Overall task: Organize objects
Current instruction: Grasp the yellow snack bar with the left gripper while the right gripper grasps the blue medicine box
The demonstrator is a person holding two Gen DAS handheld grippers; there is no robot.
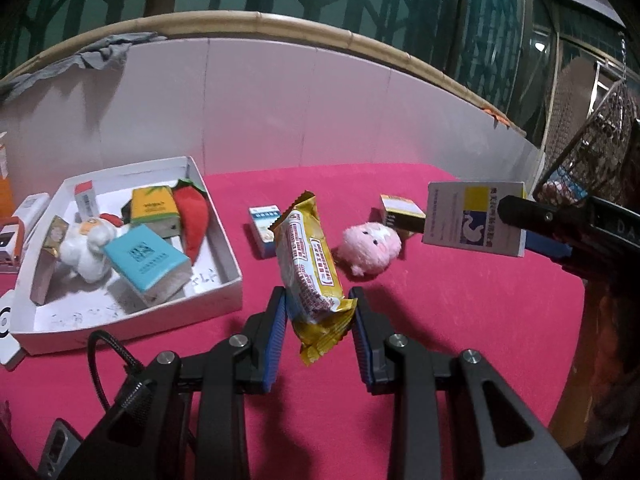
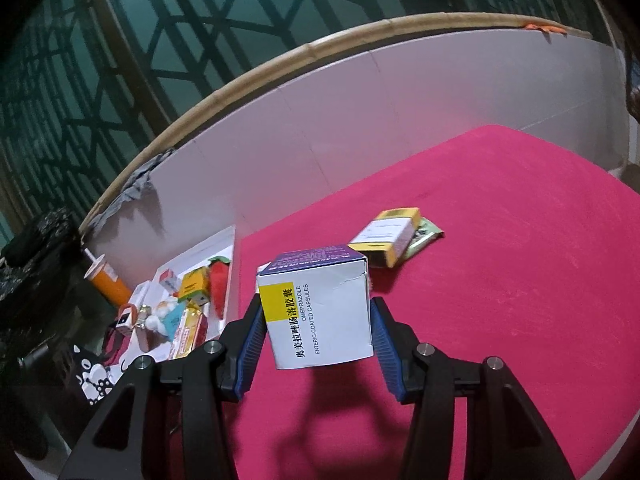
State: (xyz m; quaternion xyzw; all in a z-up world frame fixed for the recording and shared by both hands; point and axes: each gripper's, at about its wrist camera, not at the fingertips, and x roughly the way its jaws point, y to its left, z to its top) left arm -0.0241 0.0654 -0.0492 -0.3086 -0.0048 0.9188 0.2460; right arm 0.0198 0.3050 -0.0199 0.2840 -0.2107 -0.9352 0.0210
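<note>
Now the left gripper (image 1: 318,312) is clamping a yellow snack packet (image 1: 310,264) and holding it in the air above the pink tablecloth (image 1: 460,320), just to the right of the white tray (image 1: 224,292) (already crowded with boxes and soft toys). The right gripper (image 2: 316,330) is pinching a white medicine box (image 2: 320,312) and carrying it clear of the cloth. A pink plush toy (image 1: 370,246) is lying beside a small yellow box (image 1: 400,210).
</note>
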